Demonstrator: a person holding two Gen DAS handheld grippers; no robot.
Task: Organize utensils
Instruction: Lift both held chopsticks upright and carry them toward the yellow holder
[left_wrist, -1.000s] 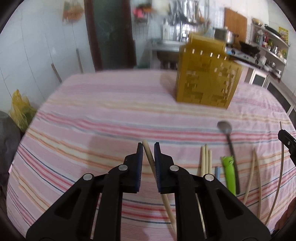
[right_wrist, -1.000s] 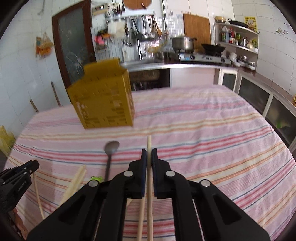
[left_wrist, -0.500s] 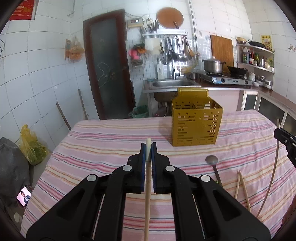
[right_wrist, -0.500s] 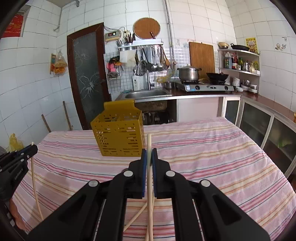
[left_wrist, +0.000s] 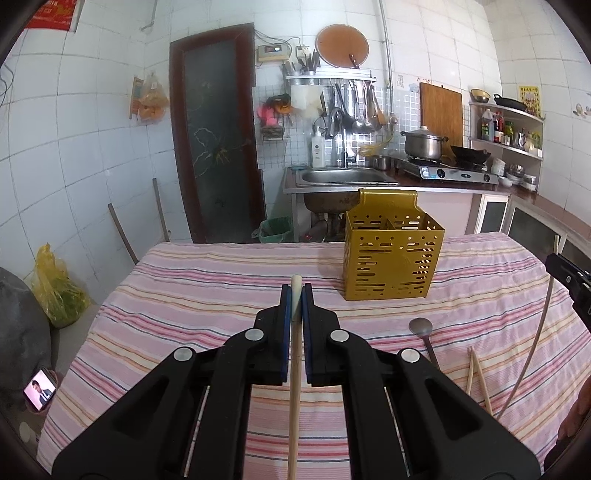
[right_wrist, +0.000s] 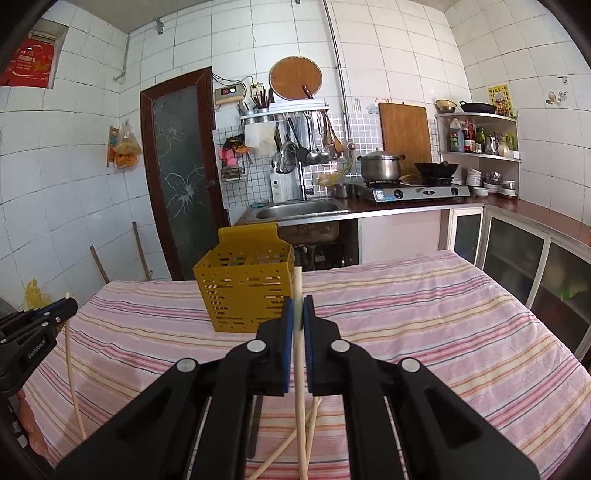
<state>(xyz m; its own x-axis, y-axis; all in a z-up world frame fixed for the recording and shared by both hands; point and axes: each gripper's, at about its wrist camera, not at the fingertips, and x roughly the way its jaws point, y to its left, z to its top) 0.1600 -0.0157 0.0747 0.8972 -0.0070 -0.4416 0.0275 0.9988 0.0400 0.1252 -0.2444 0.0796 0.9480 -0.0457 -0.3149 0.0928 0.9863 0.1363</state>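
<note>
My left gripper (left_wrist: 295, 295) is shut on a wooden chopstick (left_wrist: 294, 373), held above the striped table. My right gripper (right_wrist: 298, 304) is shut on another wooden chopstick (right_wrist: 300, 365), also lifted. The yellow perforated utensil holder (left_wrist: 392, 258) stands upright on the far part of the table, ahead and to the right of the left gripper; in the right wrist view the holder (right_wrist: 245, 291) is ahead and slightly left. A metal spoon (left_wrist: 423, 332) and two chopsticks (left_wrist: 478, 376) lie on the cloth. The right gripper (left_wrist: 570, 282) shows at the left view's right edge.
The table has a pink striped cloth (left_wrist: 207, 291). Behind it are a sink (left_wrist: 341, 177), a stove with a pot (left_wrist: 423, 142) and a dark door (left_wrist: 218, 140). A yellow bag (left_wrist: 55, 288) and a phone (left_wrist: 40, 387) lie left of the table.
The left gripper closed on a chopstick lying on the table and lifted it. Both grippers rose and tilted up, so the holder now looks farther off.
</note>
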